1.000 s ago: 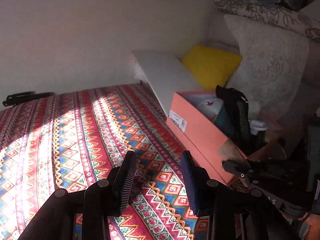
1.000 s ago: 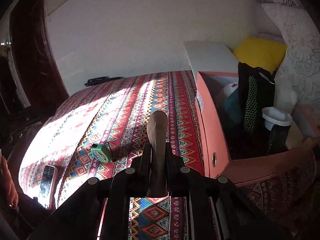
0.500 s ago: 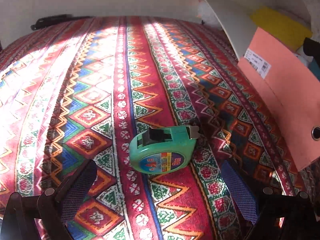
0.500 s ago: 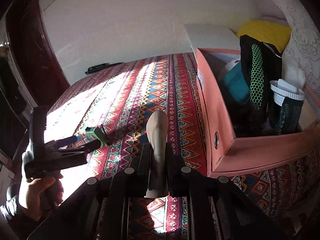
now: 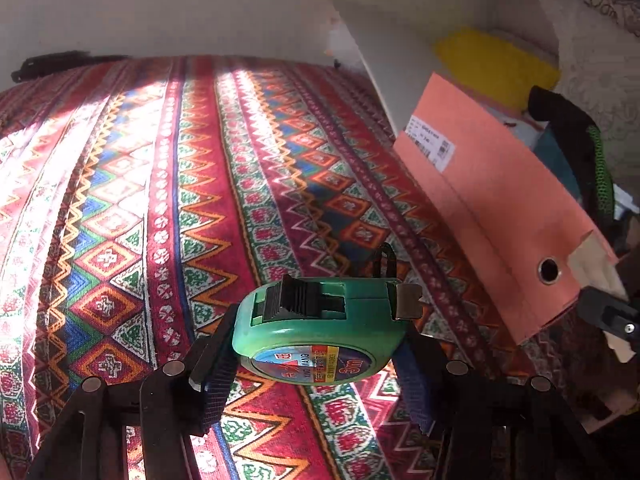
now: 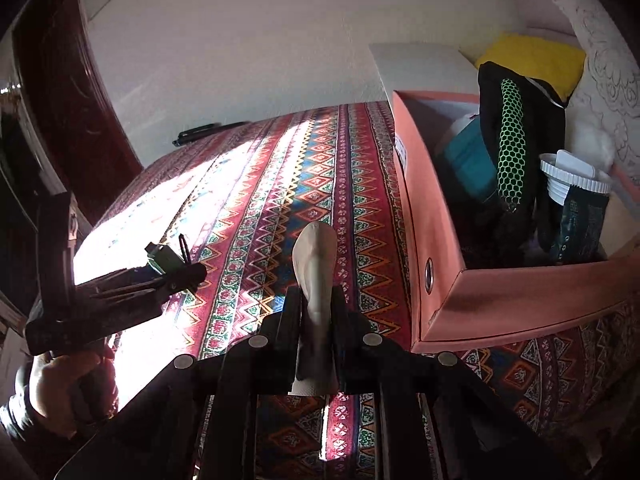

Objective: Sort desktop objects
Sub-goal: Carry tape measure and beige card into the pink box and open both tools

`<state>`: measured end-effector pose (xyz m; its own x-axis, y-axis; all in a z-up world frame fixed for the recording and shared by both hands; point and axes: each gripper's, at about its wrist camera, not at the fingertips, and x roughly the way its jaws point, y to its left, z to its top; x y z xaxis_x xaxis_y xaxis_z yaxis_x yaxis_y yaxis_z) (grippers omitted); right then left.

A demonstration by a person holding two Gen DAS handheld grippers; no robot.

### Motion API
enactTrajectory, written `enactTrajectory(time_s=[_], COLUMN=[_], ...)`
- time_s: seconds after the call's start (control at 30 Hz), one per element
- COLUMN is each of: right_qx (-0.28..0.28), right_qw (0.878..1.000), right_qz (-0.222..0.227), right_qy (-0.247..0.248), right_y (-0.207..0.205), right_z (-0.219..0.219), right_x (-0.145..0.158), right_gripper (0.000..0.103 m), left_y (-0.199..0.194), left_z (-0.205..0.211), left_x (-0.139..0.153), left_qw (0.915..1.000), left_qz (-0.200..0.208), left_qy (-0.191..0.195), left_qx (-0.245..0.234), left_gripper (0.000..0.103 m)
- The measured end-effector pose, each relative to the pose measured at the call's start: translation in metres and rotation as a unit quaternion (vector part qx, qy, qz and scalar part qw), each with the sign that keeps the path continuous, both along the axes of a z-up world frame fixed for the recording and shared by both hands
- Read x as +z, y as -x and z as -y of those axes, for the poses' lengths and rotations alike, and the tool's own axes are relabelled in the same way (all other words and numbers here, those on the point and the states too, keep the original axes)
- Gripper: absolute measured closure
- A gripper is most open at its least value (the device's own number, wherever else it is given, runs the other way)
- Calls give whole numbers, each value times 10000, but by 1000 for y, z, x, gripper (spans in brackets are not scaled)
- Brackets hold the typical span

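A green tape measure (image 5: 320, 328) is gripped between the two fingers of the left gripper (image 5: 316, 344), its round label side facing the camera and its black lock switch on top; it is held just above the patterned red cloth (image 5: 160, 200), low in the left wrist view at about 6 o'clock. In the right wrist view the same gripper is seen at 9 o'clock, carried by a hand (image 6: 60, 384), with the tape measure (image 6: 166, 258) at its tip. The right gripper (image 6: 316, 320) is clenched on a pale, elongated object (image 6: 316, 264) that stands up between its fingers and rises toward 12 o'clock; what the object is cannot be told. An open orange cardboard box (image 6: 516, 300) rests on the cloth at 3 o'clock in the right wrist view, and in it a black and green mesh item (image 6: 512, 148), a teal item (image 6: 468, 164) and a dark container with a white cap (image 6: 576, 200) are seen. A yellow cushion (image 6: 532, 60) lies beyond the box at about 1 o'clock.
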<state>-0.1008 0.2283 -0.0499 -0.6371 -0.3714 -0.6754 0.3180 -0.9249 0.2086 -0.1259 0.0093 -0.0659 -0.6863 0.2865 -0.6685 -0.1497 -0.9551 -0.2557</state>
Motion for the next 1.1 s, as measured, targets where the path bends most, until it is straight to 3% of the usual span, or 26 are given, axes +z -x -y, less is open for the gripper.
enactTrajectory(time_s=[0.13,0.33,0.63,0.77,1.0,1.03,1.07,1.1], right_qx=[-214,-782,-2063,-2741,-3362,-3380,-3384,-3409], right_qw=[9996,9946,9684,9497,9336,9337,9345,9346], right_qz=[-163,-675,-1401,-1507,-1185,-1116,-1033,-947], right_qy=[-24,-116,94,168,376,390,383,366], right_y=[-8,-25,-5,18,61,67,70,73], right_z=[-11,-38,-117,-164,-220,-224,-226,-228], right_x=[6,31,91,114,103,99,94,90], right_gripper=[88,88,88,88,88,82,63,52], left_y=[-20,-31,9,34,87,93,98,102], left_z=[-26,-73,-177,-231,-273,-275,-276,-277], left_x=[48,105,159,173,158,153,147,143], left_qw=[9978,9901,9746,9681,9740,9760,9783,9804], left_qz=[-546,-1072,-1289,-1362,-1072,-1005,-925,-816], left_qy=[220,95,-102,72,455,532,636,716], left_qx=[-310,-899,-1827,-2104,-1942,-1856,-1743,-1644], left_gripper=[44,44,44,44,44,43,41,24])
